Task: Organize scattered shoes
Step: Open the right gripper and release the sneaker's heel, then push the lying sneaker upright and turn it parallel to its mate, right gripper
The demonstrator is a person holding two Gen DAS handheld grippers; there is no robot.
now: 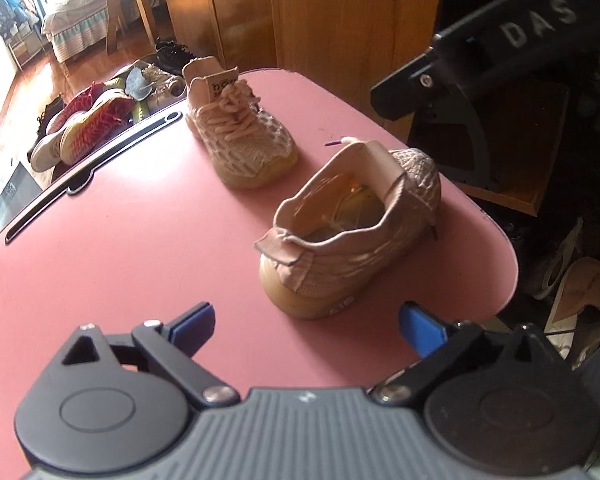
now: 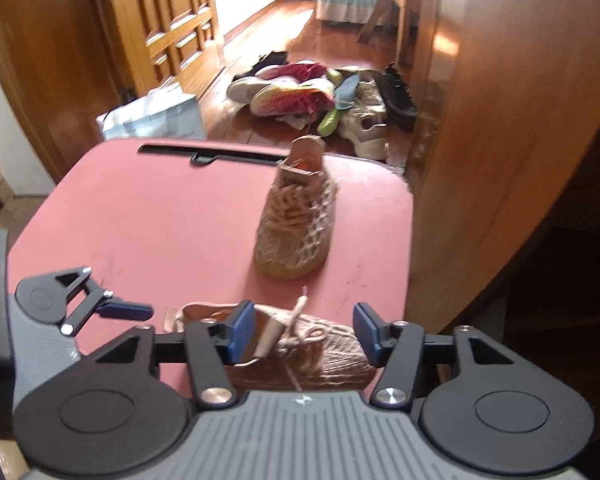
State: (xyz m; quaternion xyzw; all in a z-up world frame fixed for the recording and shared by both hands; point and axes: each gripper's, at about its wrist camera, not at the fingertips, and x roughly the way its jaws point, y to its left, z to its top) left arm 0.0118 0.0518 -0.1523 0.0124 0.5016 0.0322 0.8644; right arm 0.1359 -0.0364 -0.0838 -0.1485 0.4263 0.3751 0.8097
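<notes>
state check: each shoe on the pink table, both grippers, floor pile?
near pink shoe: upright on its sole, released, heel toward the left camera
far pink shoe: upright, laced, toe toward the cameras, apart from the near one
left gripper: open, empty
right gripper: open, pads straddling the near shoe without pressing it
shoe pile: jumbled on the floor, unsorted
pink table: bearing both shoes
</notes>
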